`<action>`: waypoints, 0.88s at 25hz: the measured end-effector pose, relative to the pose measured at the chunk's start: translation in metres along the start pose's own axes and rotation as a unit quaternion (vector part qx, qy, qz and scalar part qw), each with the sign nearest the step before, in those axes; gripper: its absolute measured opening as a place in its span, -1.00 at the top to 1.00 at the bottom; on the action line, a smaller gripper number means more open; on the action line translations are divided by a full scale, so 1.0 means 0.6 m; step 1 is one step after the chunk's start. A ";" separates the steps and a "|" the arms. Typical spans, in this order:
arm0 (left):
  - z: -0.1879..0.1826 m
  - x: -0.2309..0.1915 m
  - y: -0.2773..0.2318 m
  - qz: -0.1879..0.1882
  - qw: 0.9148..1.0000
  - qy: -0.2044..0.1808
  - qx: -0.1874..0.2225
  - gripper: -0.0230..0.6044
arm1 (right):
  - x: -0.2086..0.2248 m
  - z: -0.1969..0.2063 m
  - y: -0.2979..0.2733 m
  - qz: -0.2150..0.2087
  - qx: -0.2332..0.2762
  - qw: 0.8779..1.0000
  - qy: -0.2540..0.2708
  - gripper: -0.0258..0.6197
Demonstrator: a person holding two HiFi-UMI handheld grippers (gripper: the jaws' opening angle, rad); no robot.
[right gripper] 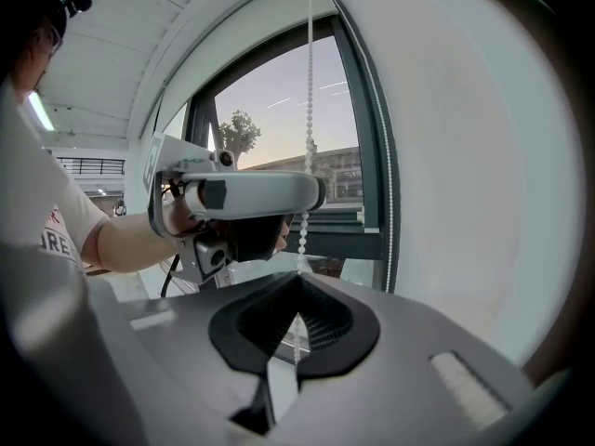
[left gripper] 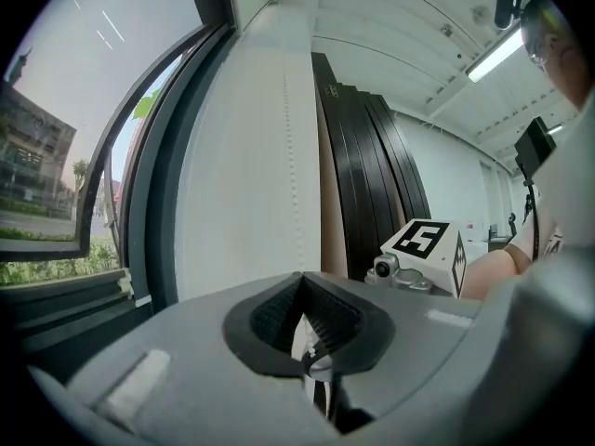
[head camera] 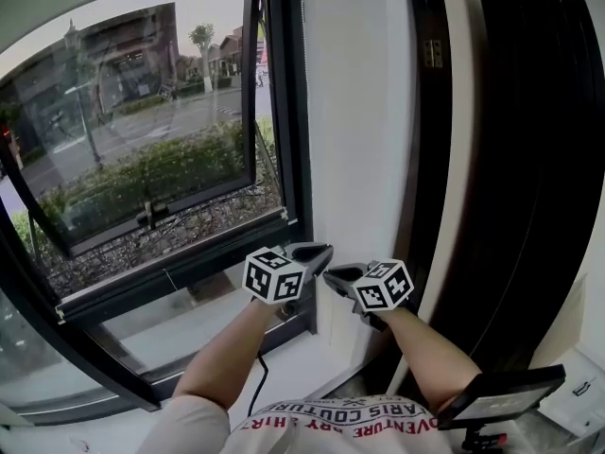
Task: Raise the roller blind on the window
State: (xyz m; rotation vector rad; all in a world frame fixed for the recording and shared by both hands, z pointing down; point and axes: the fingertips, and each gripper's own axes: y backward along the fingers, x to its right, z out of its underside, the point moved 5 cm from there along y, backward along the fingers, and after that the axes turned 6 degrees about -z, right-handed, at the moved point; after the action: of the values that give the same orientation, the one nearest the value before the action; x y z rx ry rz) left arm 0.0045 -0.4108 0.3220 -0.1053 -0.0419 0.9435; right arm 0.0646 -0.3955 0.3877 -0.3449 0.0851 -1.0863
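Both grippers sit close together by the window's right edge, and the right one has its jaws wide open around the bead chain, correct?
Not quite. The right gripper does not have its jaws wide open: they are shut on the bead chain, as the right gripper view shows. The rest holds: it and the left gripper sit close together by the right edge of the window.

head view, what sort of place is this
Probably an office-like room beside a street: a dark-framed glass window looks onto road and buildings, a long fluorescent tube light crosses the white ceiling, and a white bead chain hangs by the frame.
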 end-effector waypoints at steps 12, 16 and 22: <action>0.106 0.003 -0.013 0.002 0.998 0.052 -0.041 0.91 | 0.000 0.099 -0.029 -0.004 -0.037 0.999 -0.031 0.90; 0.131 0.008 -0.013 0.002 0.997 0.071 -0.035 0.90 | -0.001 0.124 -0.032 -0.008 -0.039 0.998 -0.047 0.90; 0.171 0.016 -0.012 0.002 0.996 0.071 -0.058 0.91 | -0.008 0.164 -0.039 -0.010 -0.057 0.997 -0.052 0.90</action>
State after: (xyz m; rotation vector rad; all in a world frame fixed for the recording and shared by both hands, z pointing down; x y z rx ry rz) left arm 0.0075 -0.3997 0.4249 -0.2786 0.0348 0.9358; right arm 0.0657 -0.3782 0.4876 -0.5056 0.0518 -1.0836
